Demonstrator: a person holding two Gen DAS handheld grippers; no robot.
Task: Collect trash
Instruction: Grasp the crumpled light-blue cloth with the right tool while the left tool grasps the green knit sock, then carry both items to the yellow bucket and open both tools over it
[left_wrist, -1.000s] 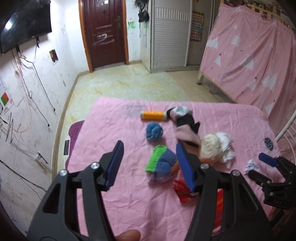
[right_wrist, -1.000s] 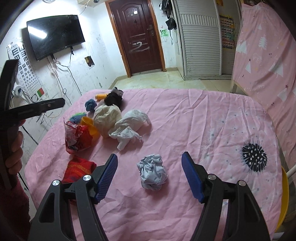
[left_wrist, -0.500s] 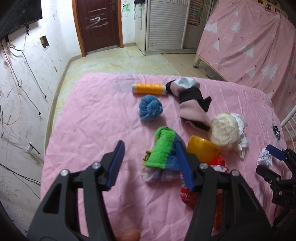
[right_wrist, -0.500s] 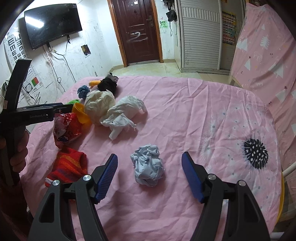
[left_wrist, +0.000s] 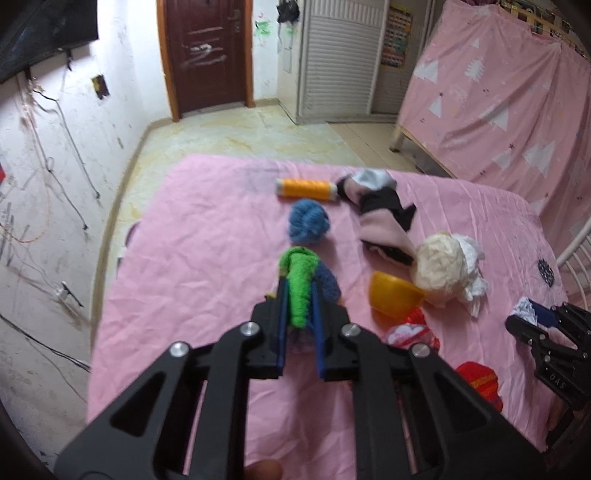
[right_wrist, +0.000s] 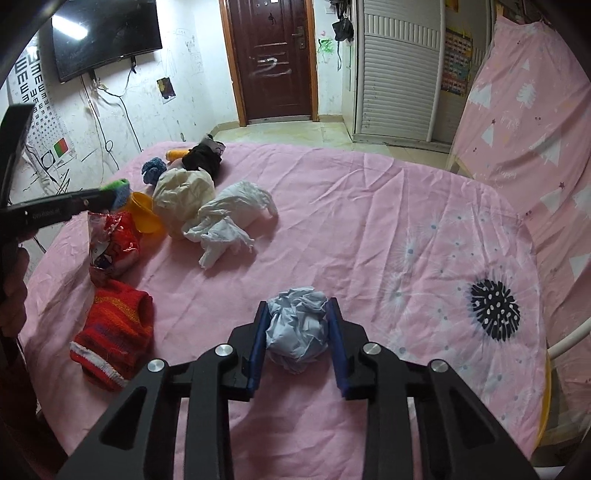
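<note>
My left gripper (left_wrist: 298, 295) is shut on a green and blue knitted sock (left_wrist: 301, 280) and holds it above the pink sheet (left_wrist: 207, 266). It also shows in the right wrist view (right_wrist: 116, 192) at the left. My right gripper (right_wrist: 297, 325) is shut on a crumpled pale blue paper ball (right_wrist: 297, 330) on the sheet. The right gripper (left_wrist: 532, 317) shows in the left wrist view at the right, with the paper ball (left_wrist: 522, 308) between its fingers.
On the sheet lie an orange thread spool (left_wrist: 306, 188), a blue yarn ball (left_wrist: 308, 221), a pink and black cloth (left_wrist: 384, 218), a cream wad with white tissue (right_wrist: 210, 206), a yellow cup (left_wrist: 393, 295), a red wrapper (right_wrist: 114, 243) and a red striped sock (right_wrist: 114, 328).
Both grippers have closed: the left one on the green and blue sock, the right one on the paper ball. The left gripper has lifted with the sock.
</note>
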